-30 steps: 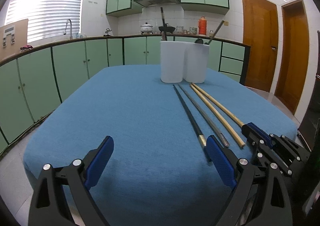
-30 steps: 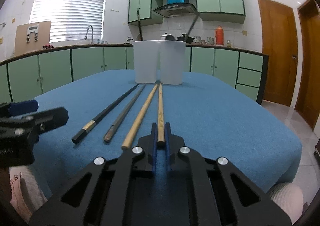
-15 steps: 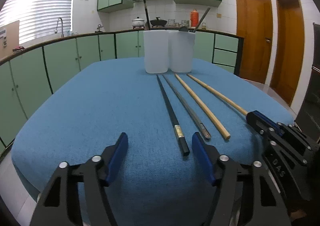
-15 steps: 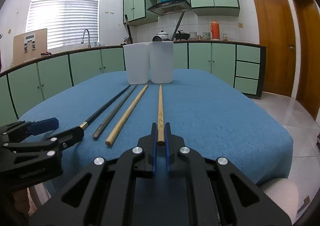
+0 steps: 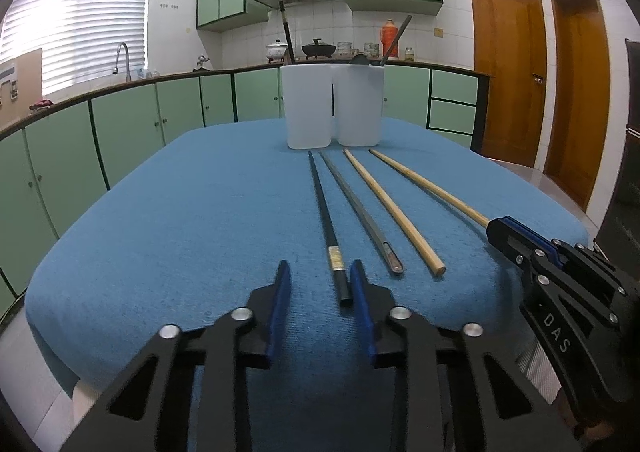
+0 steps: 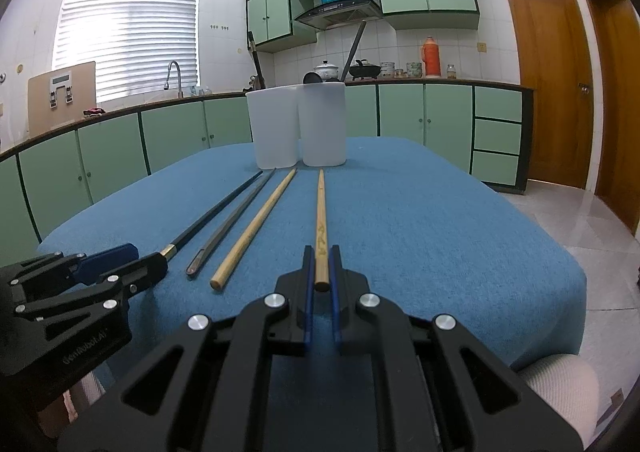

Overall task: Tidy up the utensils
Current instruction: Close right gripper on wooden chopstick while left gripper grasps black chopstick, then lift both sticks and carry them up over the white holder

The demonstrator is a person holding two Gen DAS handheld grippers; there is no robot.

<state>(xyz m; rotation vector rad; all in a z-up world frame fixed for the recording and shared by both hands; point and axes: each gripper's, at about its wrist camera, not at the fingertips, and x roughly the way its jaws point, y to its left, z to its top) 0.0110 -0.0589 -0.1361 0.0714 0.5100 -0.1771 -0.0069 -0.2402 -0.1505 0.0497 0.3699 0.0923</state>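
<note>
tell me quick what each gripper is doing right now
Left gripper: jaws closing around the black chopstick, not yet gripping it.
Right gripper: shut on the wooden chopstick.

My right gripper [image 5: 505,235] carries "DAS" in pale letters on its black side (seen from the left wrist). My left gripper [image 6: 124,266] has lettering along its lower edge, something like "GenRobot.AI", though blurred. The marks on the pale chopstick [image 6: 321,228] stay unreadable.

left fingers [image 5: 320,284] closing, right fingers [image 6: 321,272] clamped
</note>
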